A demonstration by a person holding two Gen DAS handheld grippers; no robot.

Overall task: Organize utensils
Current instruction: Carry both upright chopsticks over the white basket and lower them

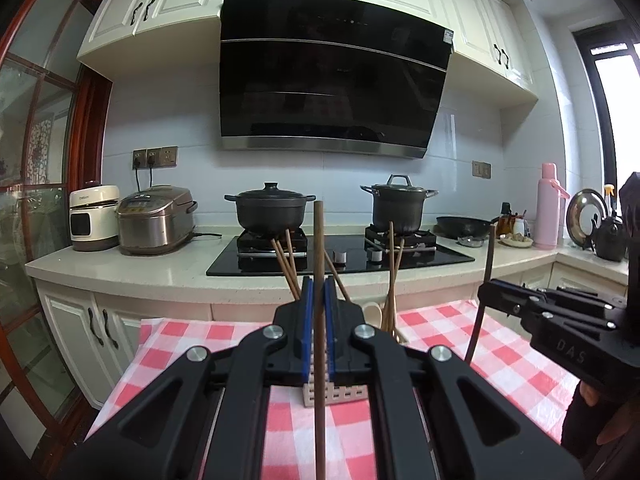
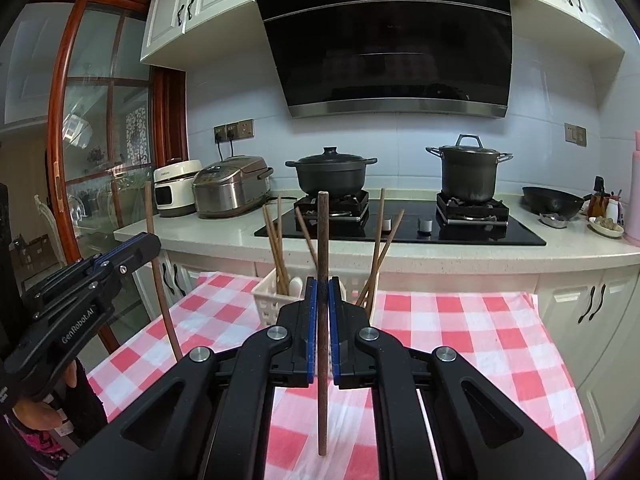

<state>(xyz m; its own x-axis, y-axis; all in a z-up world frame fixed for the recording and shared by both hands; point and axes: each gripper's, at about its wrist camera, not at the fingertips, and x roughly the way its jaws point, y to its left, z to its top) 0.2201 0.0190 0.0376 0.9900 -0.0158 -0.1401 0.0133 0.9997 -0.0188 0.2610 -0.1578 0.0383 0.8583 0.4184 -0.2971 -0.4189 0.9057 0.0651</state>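
My left gripper is shut on an upright brown chopstick, which runs from above the pads to below the frame. My right gripper is shut on a second, darker chopstick, also upright. Each gripper shows in the other's view: the right gripper with its chopstick, and the left gripper with its chopstick. A white slotted utensil basket stands on the red-checked tablecloth just beyond both grippers. It holds several wooden chopsticks and a pale spoon.
Behind the table runs a kitchen counter with a black hob. Two lidded pots, two rice cookers, a wok and a pink flask stand there. A glass door is at the left. A hand shows at lower left.
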